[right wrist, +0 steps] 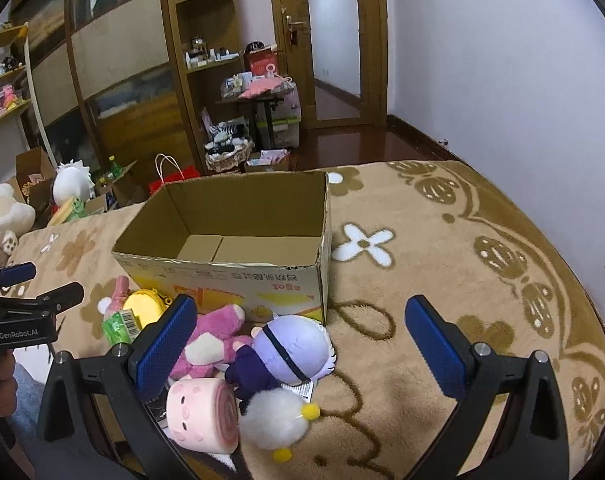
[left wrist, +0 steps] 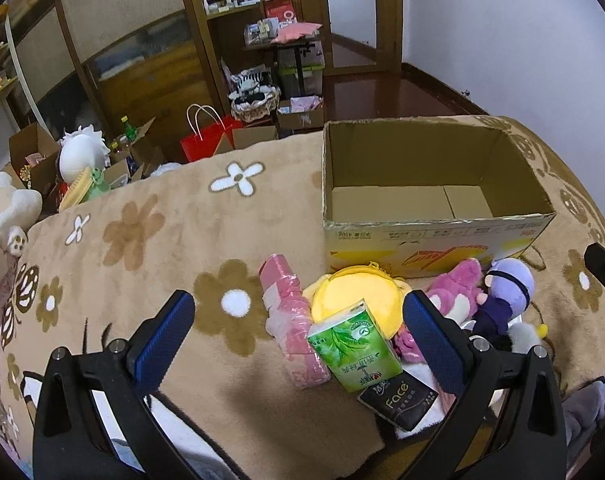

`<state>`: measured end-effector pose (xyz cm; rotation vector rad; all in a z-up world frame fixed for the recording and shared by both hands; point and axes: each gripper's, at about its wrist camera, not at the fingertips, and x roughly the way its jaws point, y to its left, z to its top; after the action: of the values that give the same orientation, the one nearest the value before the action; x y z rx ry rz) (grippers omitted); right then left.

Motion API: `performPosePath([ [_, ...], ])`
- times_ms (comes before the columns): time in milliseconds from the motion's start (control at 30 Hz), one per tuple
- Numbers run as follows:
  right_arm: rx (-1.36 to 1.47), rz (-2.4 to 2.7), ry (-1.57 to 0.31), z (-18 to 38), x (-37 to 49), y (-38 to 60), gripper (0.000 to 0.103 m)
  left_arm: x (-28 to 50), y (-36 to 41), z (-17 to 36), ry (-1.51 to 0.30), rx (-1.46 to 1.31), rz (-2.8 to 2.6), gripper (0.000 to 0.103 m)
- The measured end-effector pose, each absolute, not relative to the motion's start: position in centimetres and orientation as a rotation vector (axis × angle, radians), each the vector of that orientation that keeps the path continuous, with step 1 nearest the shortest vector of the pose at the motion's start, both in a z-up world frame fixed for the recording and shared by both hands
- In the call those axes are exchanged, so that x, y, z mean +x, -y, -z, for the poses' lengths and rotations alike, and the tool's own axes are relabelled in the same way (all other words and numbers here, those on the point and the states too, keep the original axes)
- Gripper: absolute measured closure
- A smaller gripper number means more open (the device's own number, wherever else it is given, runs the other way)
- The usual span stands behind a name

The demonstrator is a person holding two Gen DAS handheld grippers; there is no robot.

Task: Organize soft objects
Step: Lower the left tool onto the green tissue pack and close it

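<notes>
An open cardboard box (left wrist: 434, 196) is sitting on a plush beige blanket (left wrist: 162, 240) patterned with brown and white flowers, and the soft things are lying in a heap against its printed front wall. A pink wrapped pack (left wrist: 290, 320) is lying with its long axis running from the box toward the camera. Beside it a yellow round plush pouch (left wrist: 354, 292) is resting under a green tissue pack (left wrist: 352, 346), which is tilting with its print upside down. A black tissue pack (left wrist: 398, 402) is lying nearest the camera.

The left gripper (left wrist: 298, 344) is hovering spread wide over the green pack, holding nothing. The right gripper (right wrist: 298, 344) is likewise gaping, empty, above a purple-haired doll (right wrist: 290, 348) lying head toward the box.

Only the right wrist view is showing a pink roll-shaped plush (right wrist: 202, 416) with a face and a fluffy white ball with a yellow beak (right wrist: 274, 420). A pink plush bear (right wrist: 214, 336) is sprawling between doll and pouch.
</notes>
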<state>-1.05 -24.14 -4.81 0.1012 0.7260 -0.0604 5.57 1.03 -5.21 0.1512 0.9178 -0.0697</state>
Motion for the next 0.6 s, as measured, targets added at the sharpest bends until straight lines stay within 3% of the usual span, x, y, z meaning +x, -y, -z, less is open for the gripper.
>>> performPosePath([
  [600, 0.129, 0.044, -0.900, 9.6, 1.6, 24.6, 0.000, 8.3, -0.2, 10.0, -1.043, 0.145, 0.070, 0.000],
])
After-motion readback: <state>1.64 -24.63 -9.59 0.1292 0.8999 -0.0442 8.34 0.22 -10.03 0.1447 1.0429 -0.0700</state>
